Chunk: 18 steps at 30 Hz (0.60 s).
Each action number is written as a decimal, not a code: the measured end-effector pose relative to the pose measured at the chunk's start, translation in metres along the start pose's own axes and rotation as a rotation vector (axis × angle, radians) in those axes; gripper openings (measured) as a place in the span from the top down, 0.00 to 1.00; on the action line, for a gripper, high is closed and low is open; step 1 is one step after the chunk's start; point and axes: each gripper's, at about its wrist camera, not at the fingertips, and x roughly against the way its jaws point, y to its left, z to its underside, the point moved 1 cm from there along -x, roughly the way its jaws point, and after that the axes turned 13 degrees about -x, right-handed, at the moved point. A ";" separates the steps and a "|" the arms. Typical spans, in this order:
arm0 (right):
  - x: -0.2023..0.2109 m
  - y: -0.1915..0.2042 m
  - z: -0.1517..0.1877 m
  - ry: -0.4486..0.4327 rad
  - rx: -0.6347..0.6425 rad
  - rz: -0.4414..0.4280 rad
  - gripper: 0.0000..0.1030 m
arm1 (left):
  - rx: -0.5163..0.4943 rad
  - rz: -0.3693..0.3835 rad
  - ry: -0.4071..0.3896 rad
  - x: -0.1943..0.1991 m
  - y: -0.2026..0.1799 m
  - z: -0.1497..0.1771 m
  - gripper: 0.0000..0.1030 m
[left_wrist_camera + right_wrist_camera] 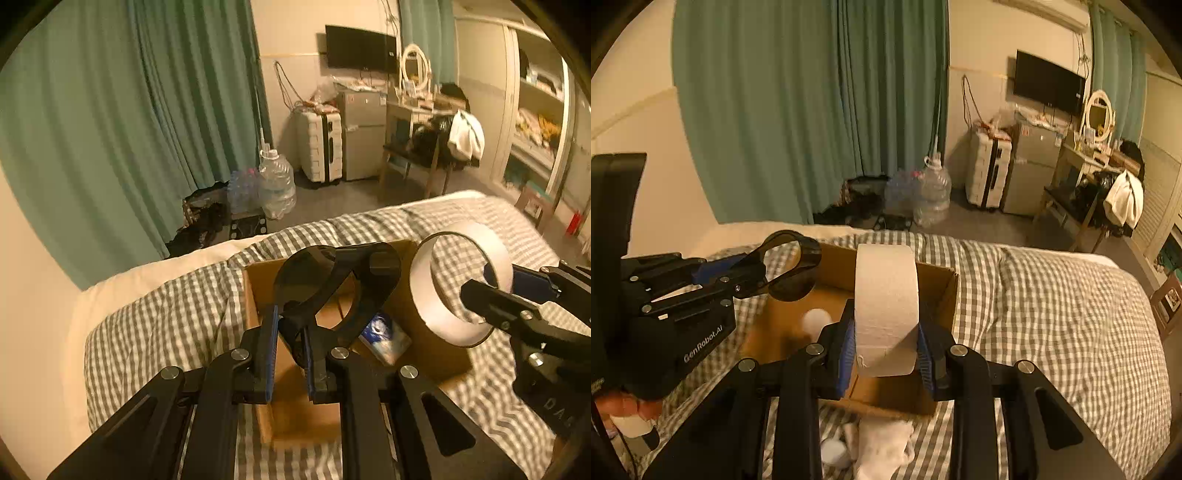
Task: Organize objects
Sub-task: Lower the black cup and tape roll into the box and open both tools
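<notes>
Left gripper (290, 325) clamps dark sunglasses (332, 280) by a folded arm; right gripper (886, 339) squeezes a tape roll (886, 306) across its width, hole facing sideways. Both hang directly above the open cardboard box (942, 291) on the checked bed (1052, 314), sunglasses over its left half, tape over its right. Likely next: straight down.

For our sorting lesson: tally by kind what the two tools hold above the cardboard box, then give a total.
Sunglasses: 1
Roll of tape: 1
Total: 2
</notes>
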 end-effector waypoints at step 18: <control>-0.086 -0.036 0.021 0.105 -0.111 -0.015 0.72 | 0.003 0.094 0.098 -0.072 -0.011 0.009 0.86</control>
